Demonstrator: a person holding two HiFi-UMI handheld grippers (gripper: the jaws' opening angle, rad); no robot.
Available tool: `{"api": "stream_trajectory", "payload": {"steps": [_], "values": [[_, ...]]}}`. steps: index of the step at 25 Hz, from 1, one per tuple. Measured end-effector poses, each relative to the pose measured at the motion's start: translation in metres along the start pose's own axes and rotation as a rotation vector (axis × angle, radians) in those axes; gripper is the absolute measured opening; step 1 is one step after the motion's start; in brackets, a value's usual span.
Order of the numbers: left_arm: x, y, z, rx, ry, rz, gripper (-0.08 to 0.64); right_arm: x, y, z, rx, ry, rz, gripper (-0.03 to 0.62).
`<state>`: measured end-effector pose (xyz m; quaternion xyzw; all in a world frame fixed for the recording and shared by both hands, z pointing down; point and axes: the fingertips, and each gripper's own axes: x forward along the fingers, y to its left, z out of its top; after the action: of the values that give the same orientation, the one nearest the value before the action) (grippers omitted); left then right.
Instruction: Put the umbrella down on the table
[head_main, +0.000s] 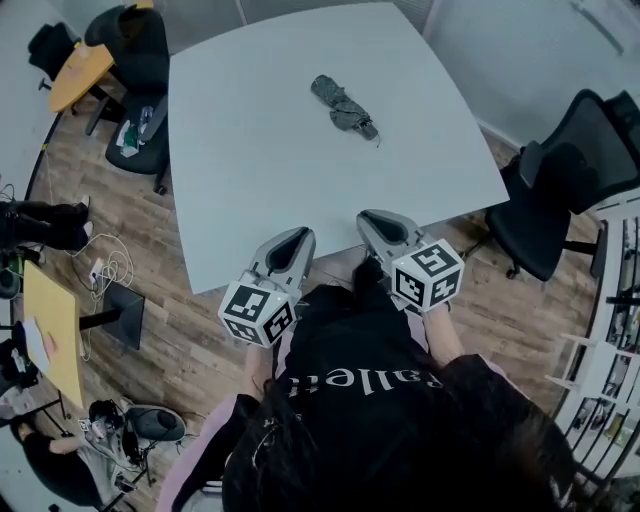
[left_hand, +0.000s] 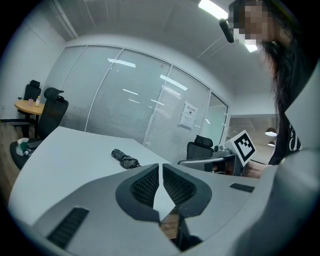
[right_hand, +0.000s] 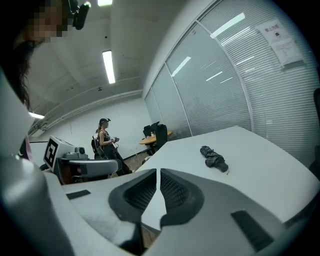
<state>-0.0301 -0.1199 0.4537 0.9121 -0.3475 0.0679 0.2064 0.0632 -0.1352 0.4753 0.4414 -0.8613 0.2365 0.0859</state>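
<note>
the small dark grey folded cloth umbrella (head_main: 343, 106) lies flat on the big pale grey table (head_main: 250, 180). nothing holds it & nothing touches it. so the job looks done already, prob.

the left gripper (head_main: 298, 236) & the right gripper (head_main: 376, 218) sit side by side over the table edge closest to the person. both are clenched tight w/ nothing inside. in the left gripper view the dark ribbed pads (left_hand: 145, 185) come together at the tips, & only bare table shows past them. same in the right gripper view: the jaws are pressed together & empty.

which way is the umbrella? it is out ahead of both grippers, well apart from them, approx btw the two. seen from the left gripper (left_hand: 160, 169), the umbrella (left_hand: 125, 159) is ahead & a bit to the left of the jaws. seen from the right gripper (right_hand: 156, 174), the umbrella (right_hand: 213, 157) is ahead & off to the right.

its long side lies slanted, not straight at either gripper. one end points far away & toward the left gripper's side. the other end, w/ a thin little cord, points back toward the right gripper's side.

the right gripper looks a little nearer, esp. to that cord end. if the umbrella had to be picked up again, that gripper would need to open up & reach ahead, then turn to cross the long side.
</note>
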Motion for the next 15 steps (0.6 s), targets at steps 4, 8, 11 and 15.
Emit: {"api": "stream_trajectory", "payload": {"steps": [4,8,11,15], "values": [[0.006,-0.007,0.000,0.018,0.013,-0.014,0.026,-0.003,-0.005,0.000,0.009,-0.001,-0.008,0.037],[0.009,-0.009,0.001,0.031,0.018,-0.012,0.026,-0.004,-0.009,0.002,0.020,-0.001,-0.004,0.037],[0.011,-0.008,0.002,0.032,0.017,-0.004,0.026,-0.004,-0.011,0.002,0.021,0.001,-0.003,0.037],[0.011,-0.006,0.003,0.030,0.010,0.005,0.026,-0.004,-0.013,0.003,0.022,0.002,-0.001,0.037]]}}
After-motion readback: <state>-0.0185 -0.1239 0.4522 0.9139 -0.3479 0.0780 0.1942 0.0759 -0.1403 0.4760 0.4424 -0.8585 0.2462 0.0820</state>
